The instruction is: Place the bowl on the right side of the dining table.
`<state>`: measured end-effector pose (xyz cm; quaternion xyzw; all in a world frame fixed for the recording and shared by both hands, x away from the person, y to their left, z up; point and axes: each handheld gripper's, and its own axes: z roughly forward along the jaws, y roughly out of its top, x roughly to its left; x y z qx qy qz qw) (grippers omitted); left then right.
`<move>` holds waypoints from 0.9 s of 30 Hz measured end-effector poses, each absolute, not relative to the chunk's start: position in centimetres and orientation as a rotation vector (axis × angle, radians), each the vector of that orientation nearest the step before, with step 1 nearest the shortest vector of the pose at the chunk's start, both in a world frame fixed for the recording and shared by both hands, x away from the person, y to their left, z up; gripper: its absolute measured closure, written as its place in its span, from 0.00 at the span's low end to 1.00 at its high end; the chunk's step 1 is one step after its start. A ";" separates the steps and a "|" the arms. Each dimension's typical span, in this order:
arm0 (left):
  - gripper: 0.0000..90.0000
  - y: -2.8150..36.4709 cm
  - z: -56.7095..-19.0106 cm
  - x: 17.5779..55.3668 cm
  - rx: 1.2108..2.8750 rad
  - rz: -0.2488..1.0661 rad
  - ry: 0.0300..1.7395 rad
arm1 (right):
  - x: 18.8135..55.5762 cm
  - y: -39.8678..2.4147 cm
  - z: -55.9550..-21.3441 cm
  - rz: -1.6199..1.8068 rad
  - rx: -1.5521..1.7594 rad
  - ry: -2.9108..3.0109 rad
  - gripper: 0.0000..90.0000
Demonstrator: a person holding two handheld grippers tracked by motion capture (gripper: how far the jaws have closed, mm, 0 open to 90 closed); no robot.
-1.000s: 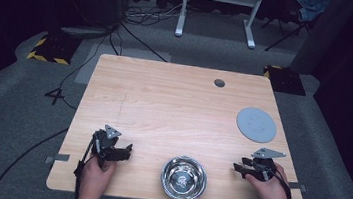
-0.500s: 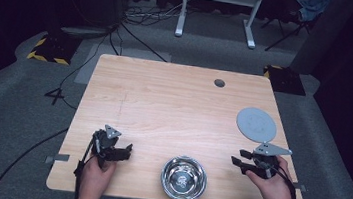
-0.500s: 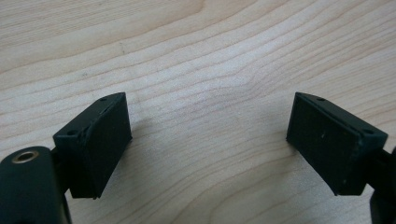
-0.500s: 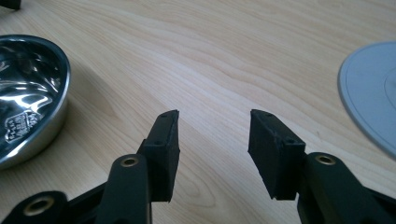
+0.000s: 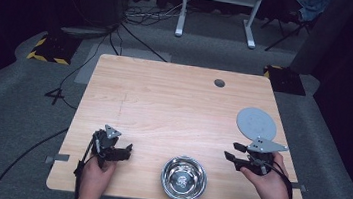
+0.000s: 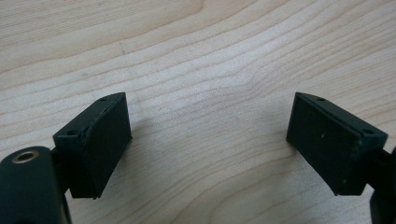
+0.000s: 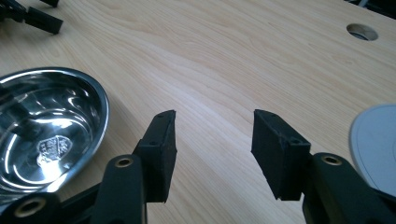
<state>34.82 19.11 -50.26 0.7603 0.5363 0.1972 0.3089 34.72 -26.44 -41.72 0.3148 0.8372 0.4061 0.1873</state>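
The right gripper (image 5: 232,151) hangs just above the surface (image 5: 164,103) near its right edge, its fingers (image 7: 161,144) apart with nothing between them, and they have just been opening a little wider. It points leftward across the surface in the high view. Two things lie close to it: the steel bowl (image 5: 184,177) down by the near edge, to the left of the fingers, and the flat grey disc (image 5: 256,122) just behind the gripper, toward the far right corner. In the right gripper view the bowl (image 7: 46,135) sits low at the left and the disc (image 7: 373,144) at the right edge, so the fingers aim at the bare wood between the two. The right hand (image 5: 265,182) is plainly nearer to the disc; the bowl lies between the two hands, a bit closer to the right one. Both things are round, so no long axis sets the approach.

The left gripper (image 5: 127,149) rests on the surface near the front left, fingers (image 6: 98,140) spread wide over bare wood, holding nothing.

Open room is ample toward the middle and far side; the tight spots are the right edge beside the disc and the near edge beside the bowl
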 end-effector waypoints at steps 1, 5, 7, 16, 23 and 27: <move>0.15 19.1 -50.3 34.8 2.009 0.521 1.417 | 34.7 -26.2 -41.6 1.156 0.893 2.354 0.56; 0.15 19.1 -50.3 34.8 2.009 0.521 1.417 | 34.9 -25.3 -41.6 1.178 0.880 2.364 0.57; 0.15 19.1 -50.3 34.8 2.009 0.521 1.417 | 35.0 -24.8 -41.7 1.188 0.893 2.374 0.57; 0.15 19.1 -50.3 34.8 2.009 0.521 1.417 | 35.1 -23.0 -42.2 1.206 0.938 2.449 0.61; 0.15 19.1 -50.3 34.8 2.009 0.521 1.417 | 34.8 -21.1 -43.1 1.206 0.946 2.547 0.62; 0.15 19.1 -50.3 34.8 2.009 0.521 1.418 | 34.9 -20.1 -43.7 1.189 0.962 2.600 0.62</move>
